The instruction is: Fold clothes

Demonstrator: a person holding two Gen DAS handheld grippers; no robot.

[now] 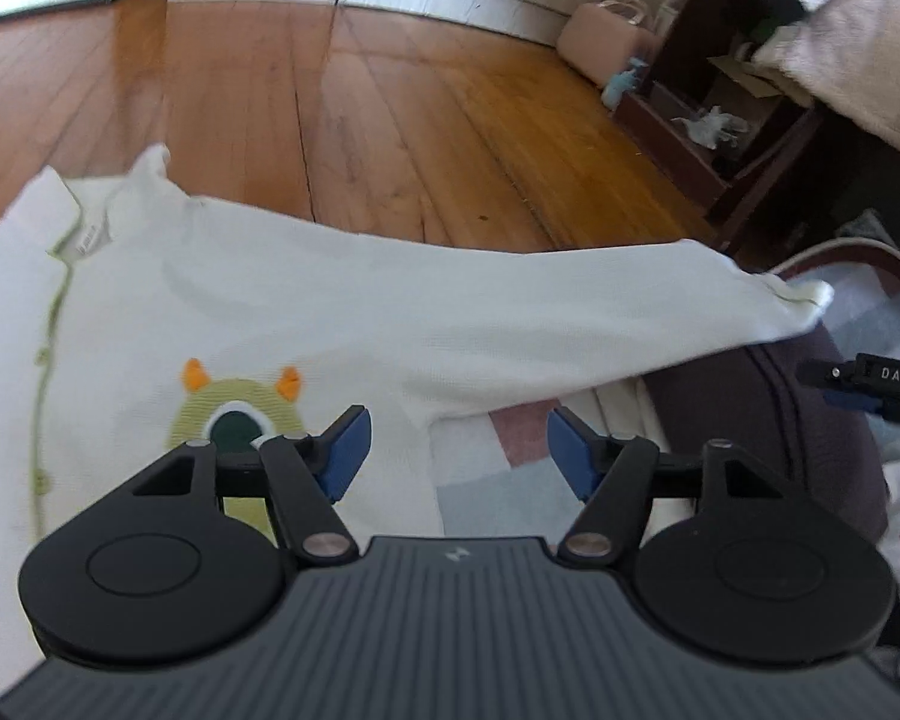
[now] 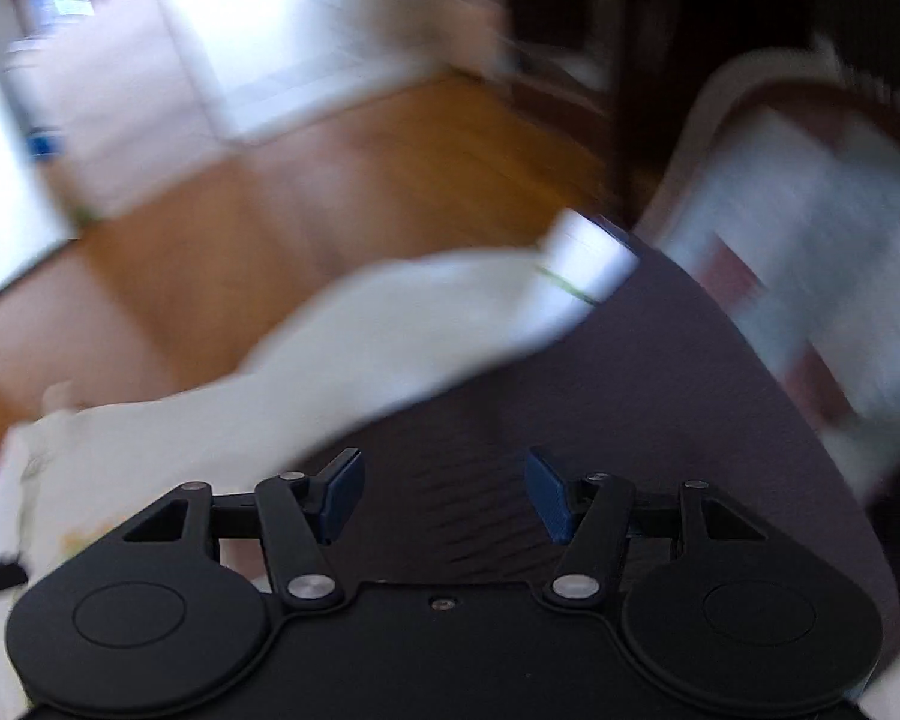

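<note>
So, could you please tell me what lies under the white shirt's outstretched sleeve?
Under the sleeve of the white shirt, a dark purple cushion and a pastel checked blanket show at its lower edge. What lies beneath the shirt's body is covered.

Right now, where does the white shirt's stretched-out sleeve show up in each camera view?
Left wrist: the sleeve runs rightward from centre, cuff at the right edge.
Right wrist: it crosses diagonally, blurred, cuff upper right of centre.
Shared landmark: the wooden floor behind it.

Garment point(image 1: 306, 312) spread on blanket point(image 1: 480, 480); sleeve point(image 1: 720, 294) stretched rightward; floor point(image 1: 390, 108) beyond; shelf point(image 1: 720, 120) far right
</note>
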